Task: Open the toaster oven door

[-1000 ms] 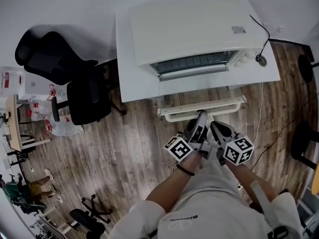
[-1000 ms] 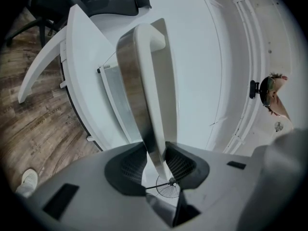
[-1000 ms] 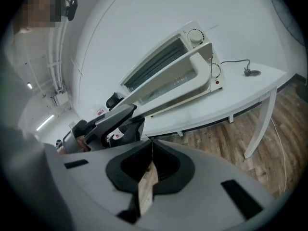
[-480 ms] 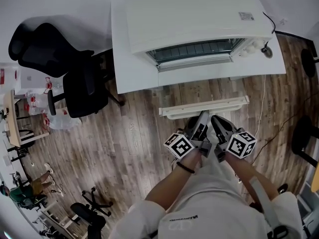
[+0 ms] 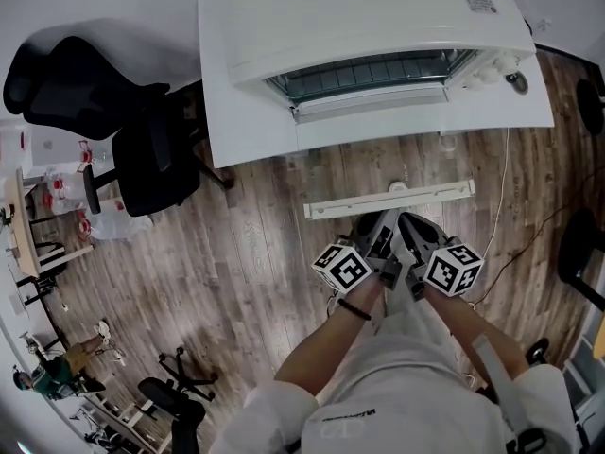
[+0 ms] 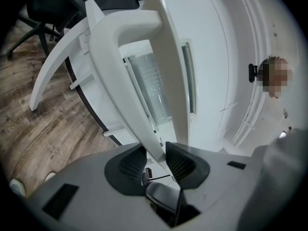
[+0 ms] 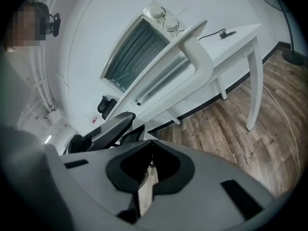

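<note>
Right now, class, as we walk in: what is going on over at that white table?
A person stands at the white table holding a claw in each hand. The left claw is clamped on the white handle of the toaster oven door, which is swung out and down from the oven's front, so the oven is open. The right claw sits close beside the left one, shut and gripping nothing.

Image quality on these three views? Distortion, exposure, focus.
Head view: heavy fisheye, the table edges bow; the white toaster oven top is nearly washed out. Left gripper view: dark vignette in the corners, the door handle looks bowed, the fingers up close look soft. Right gripper view: same vignette, the table leg curves; background fairly sharp.
</note>
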Tool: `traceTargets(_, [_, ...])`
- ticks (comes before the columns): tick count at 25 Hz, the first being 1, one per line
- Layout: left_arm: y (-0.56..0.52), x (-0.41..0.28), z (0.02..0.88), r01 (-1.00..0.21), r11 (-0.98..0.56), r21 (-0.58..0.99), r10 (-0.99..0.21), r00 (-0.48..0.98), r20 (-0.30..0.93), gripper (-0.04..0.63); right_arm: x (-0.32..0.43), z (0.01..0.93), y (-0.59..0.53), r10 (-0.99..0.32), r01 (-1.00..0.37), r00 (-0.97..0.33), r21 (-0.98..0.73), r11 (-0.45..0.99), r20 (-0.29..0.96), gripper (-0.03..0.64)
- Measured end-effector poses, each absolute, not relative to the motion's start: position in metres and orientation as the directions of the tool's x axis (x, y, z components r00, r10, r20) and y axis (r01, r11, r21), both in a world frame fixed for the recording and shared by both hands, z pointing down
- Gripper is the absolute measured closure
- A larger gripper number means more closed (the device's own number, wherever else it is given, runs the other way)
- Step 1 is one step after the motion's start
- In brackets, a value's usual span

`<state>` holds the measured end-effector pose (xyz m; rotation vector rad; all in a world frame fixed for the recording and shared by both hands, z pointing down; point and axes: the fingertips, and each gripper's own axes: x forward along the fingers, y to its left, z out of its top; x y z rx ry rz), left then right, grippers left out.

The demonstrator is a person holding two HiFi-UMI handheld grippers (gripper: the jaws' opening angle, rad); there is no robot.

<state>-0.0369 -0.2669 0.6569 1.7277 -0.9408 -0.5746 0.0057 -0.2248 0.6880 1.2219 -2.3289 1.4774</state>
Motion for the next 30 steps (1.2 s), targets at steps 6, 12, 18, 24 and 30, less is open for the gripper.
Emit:
traceTargets(6, [-0.266, -0.036, 0.686, -0.346, -0.119, 0.931, -0.810, 0.576, 0.110, 0.480, -0.001, 0.716, -0.217, -0.510, -0.717, -0.662, -0.662, 0.217, 0.550, 0.600])
traceTargets(12, [-0.267, -0.037, 0.716, -0.364, -0.099, 0.926, -0.812, 0.568, 0.136, 0.480, -0.004, 0.742, -0.215, -0.477, -0.723, -0.662, -0.661, 0.202, 0.578, 0.600])
traceTargets(18, [-0.271, -0.039, 0.733, -0.357, -0.118, 0.927, -0.819, 0.562, 0.113, 0.480, -0.002, 0.759, -0.222, -0.485, -0.721, -0.659, -0.668, 0.187, 0.575, 0.600])
traceTargets(24, [-0.275, -0.040, 0.753, -0.317, -0.121, 0.941, -0.843, 0.533, 0.072, 0.488, -0.005, 0.773, -0.222, -0.479, -0.709, -0.669, -0.682, 0.183, 0.567, 0.600])
traceTargets(30, [-0.280, -0.042, 0.770, -0.287, -0.117, 0.951, -0.864, 0.501, 0.045, 0.494, -0.005, 0.792, -0.222, -0.468, -0.710, -0.671, -0.680, 0.182, 0.575, 0.600])
